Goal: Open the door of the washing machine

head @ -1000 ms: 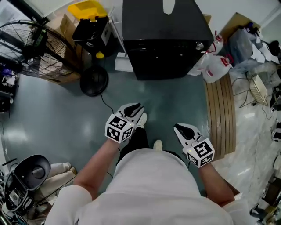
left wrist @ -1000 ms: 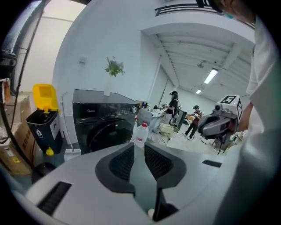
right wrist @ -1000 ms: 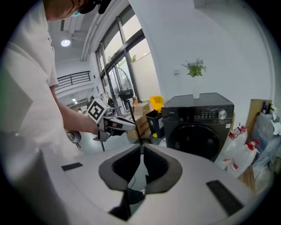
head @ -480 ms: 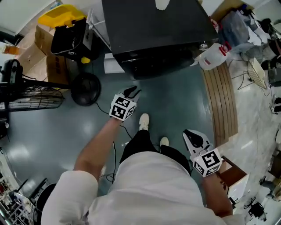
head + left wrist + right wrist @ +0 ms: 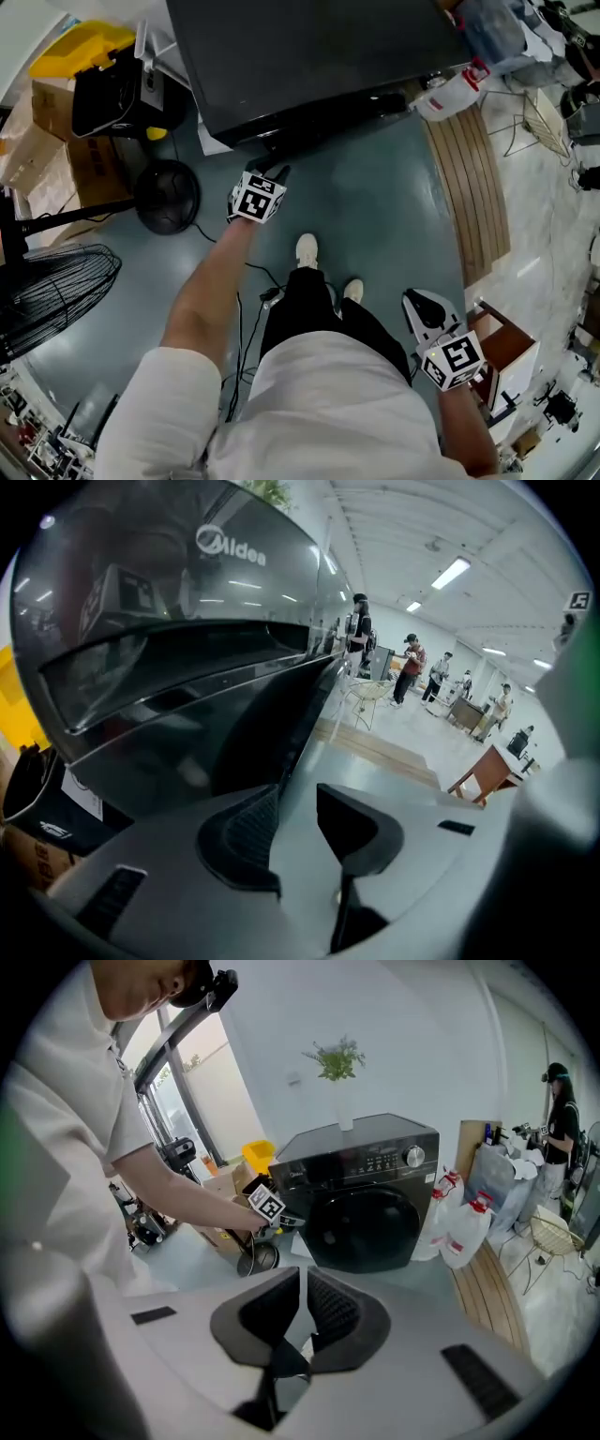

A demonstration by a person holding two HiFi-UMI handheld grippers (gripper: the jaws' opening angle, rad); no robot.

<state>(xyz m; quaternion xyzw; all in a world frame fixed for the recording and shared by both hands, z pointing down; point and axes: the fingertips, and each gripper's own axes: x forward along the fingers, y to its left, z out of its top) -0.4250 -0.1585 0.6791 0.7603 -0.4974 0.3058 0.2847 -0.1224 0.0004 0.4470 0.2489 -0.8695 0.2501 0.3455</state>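
While poised near the left rim of the washing machine (image 5: pixel 309 56) door (image 5: pixel 366 1227): left gripper (image 5: pixel 272 172) spread wide, empty. Reach step, seemingly near its end. Right gripper (image 5: pixel 419 305) pinched together on nothing, held back at the hip. Next, probably: catch door edge, then pull outward.

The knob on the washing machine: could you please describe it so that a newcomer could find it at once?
Find the black washing machine against the white wall. Above its round door runs a control panel, and the knob sits at the panel's right end. It is the only round, silvery part on that flat, dark strip.
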